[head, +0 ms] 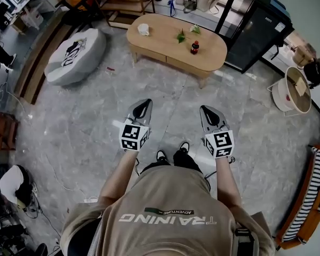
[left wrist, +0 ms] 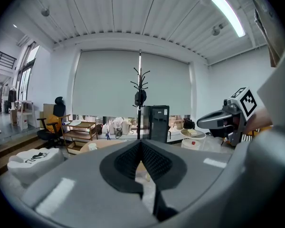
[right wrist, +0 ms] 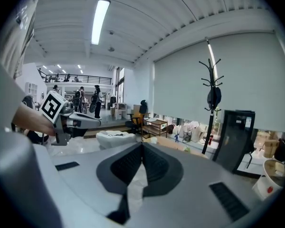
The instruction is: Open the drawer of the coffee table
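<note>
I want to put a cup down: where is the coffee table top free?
Free: the right end of the coffee table, beyond the bottle, and the patch between the white object and the green items. Crowded: the middle, around green items and bottle.

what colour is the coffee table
The coffee table is light tan wood, clearest in the head view.
</note>
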`<state>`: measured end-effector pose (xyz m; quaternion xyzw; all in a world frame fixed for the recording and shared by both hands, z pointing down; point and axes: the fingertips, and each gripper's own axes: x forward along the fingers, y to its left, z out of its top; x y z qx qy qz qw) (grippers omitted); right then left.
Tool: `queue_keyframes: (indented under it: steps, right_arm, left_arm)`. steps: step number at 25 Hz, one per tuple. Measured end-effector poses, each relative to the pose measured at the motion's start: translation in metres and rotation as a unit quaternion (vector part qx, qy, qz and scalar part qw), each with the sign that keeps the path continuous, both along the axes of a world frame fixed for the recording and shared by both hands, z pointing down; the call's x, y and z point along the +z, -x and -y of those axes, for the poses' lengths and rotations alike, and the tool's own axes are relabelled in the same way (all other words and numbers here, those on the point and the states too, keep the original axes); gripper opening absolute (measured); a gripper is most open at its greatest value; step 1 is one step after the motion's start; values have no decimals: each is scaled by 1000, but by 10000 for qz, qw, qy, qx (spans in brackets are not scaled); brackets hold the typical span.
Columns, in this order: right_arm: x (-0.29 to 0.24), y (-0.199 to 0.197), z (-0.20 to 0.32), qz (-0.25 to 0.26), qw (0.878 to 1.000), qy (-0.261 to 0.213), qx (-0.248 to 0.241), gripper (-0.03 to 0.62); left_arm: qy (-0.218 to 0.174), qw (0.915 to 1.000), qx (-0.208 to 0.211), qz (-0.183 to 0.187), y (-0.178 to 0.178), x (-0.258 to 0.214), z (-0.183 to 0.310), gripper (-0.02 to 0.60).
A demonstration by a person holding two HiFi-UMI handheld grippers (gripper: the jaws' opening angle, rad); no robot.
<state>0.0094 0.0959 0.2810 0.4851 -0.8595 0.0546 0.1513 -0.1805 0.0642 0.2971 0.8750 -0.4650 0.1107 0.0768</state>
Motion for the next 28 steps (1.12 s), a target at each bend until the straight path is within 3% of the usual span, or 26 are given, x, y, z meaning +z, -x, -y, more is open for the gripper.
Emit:
queue_keyframes:
  steps: [4, 15, 22, 28]
  right_arm:
    - [-10, -14, 16, -90, 9996, -193, -188, 5]
    - [-4, -101, 57, 230, 9994, -245, 89, 5]
    - [7, -115, 74, 333, 9994, -124, -43, 5]
    - [3, -105, 94, 271, 9995, -132, -67, 5]
  left_arm:
    - [-32, 9999, -32, 155, -17, -9, 7, 6]
    - [-126, 9993, 1, 349, -95, -20, 43, 6]
    - [13, 9996, -25, 295, -115, -6, 55, 6]
    - [-38, 9996, 64, 280, -112, -1, 74, 6]
